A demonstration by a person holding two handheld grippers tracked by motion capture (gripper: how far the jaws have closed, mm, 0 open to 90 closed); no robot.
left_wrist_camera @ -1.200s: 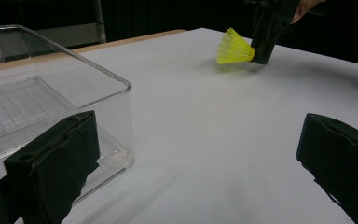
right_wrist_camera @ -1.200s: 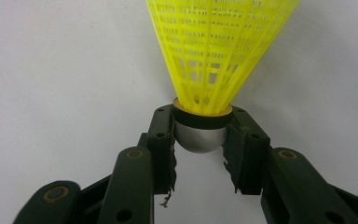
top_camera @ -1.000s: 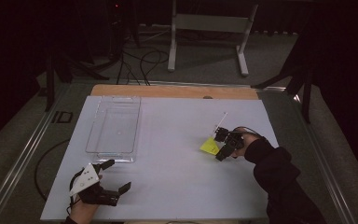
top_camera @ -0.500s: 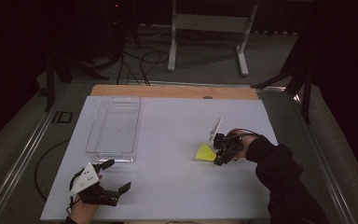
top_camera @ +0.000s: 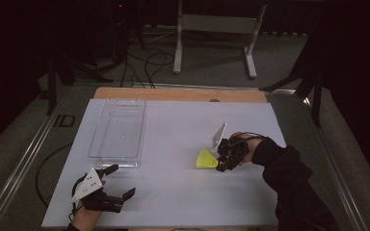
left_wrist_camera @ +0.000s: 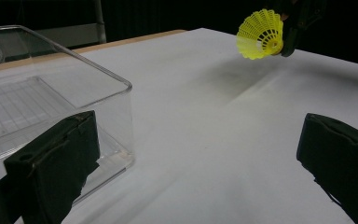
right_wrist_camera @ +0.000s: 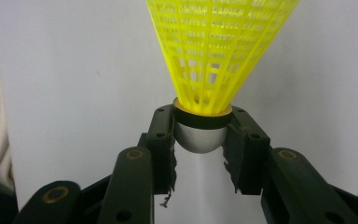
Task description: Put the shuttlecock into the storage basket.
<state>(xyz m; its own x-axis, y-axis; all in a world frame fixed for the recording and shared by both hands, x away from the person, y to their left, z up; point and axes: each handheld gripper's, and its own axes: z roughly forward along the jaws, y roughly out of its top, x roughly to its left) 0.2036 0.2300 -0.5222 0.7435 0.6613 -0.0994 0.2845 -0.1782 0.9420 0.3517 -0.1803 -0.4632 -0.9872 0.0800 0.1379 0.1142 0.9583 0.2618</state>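
A yellow plastic shuttlecock [top_camera: 205, 159] hangs just above the white table, right of centre, its skirt pointing left. My right gripper [top_camera: 224, 157] is shut on its silver cork base [right_wrist_camera: 200, 136], pads clamped on both sides. From the left gripper view the shuttlecock [left_wrist_camera: 261, 34] floats above the far table, still held. My left gripper [top_camera: 118, 180] rests open near the front left edge, jaws wide apart with nothing between them. A clear plastic bin [top_camera: 118, 128] stands empty at the left of the table, its near corner [left_wrist_camera: 121, 107] close beside the left jaw.
The white table top [top_camera: 173, 187] has a wooden strip [top_camera: 173, 94] along its far edge. A metal stand [top_camera: 217, 29] and cables lie on the dark floor beyond. The person's dark sleeve [top_camera: 294, 183] comes in from the lower right.
The right gripper has lifted the shuttlecock a little and carried it slightly leftward and nearer the front. The left gripper has stayed where it was.
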